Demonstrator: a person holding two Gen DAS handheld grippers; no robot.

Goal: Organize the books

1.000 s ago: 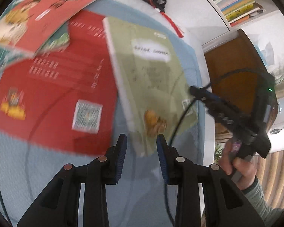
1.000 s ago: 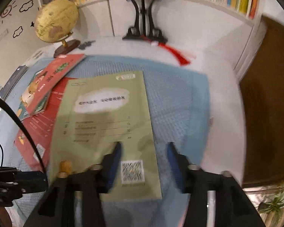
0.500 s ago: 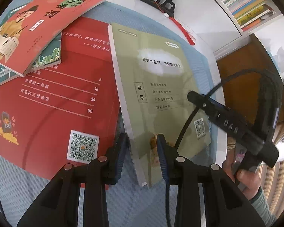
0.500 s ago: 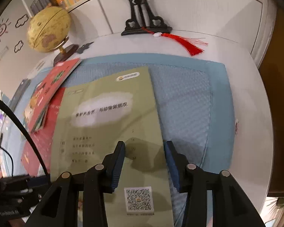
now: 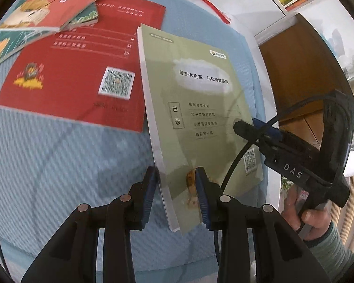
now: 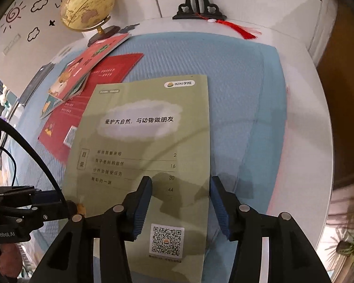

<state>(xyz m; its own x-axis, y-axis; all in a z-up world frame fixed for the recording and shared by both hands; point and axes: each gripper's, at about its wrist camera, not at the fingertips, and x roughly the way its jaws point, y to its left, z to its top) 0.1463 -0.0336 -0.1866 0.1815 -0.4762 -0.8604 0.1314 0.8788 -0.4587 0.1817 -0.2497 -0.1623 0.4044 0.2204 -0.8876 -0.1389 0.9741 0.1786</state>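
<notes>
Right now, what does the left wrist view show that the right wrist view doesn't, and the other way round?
Only the left wrist view: the left gripper with the green book's spine edge between its fingers, and a hand holding the right gripper's handle.

Only the right wrist view: the globe at the back, and the right gripper, jaws opening, straddling the book's right edge.

Both: the green book, the red book beside it, the blue mat and the red tassel.

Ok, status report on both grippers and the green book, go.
Left gripper shut on green book at its spine edge. Right gripper jaws opening over the book's right edge, not gripping. Red book beside it, clear.
</notes>
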